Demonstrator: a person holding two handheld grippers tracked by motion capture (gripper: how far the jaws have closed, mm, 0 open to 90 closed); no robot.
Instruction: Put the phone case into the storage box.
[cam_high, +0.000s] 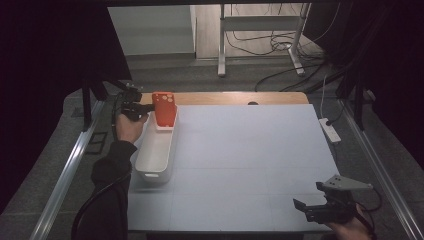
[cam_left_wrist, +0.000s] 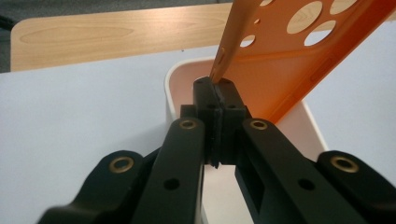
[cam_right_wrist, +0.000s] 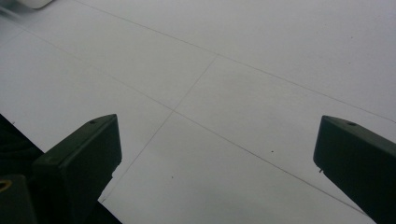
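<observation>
Two grippers are working this table. Left gripper (cam_high: 142, 111) is pinching the edge of an orange phone case (cam_high: 164, 110), jaws clamped tight on its rim, and it's holding the case tilted over the far end of a white plastic bin (cam_high: 156, 155), which is sitting at the left of the white tabletop (cam_high: 250, 150). Right gripper (cam_high: 302, 207) is hanging near the front right corner, jaws spread wide with nothing between them.
</observation>
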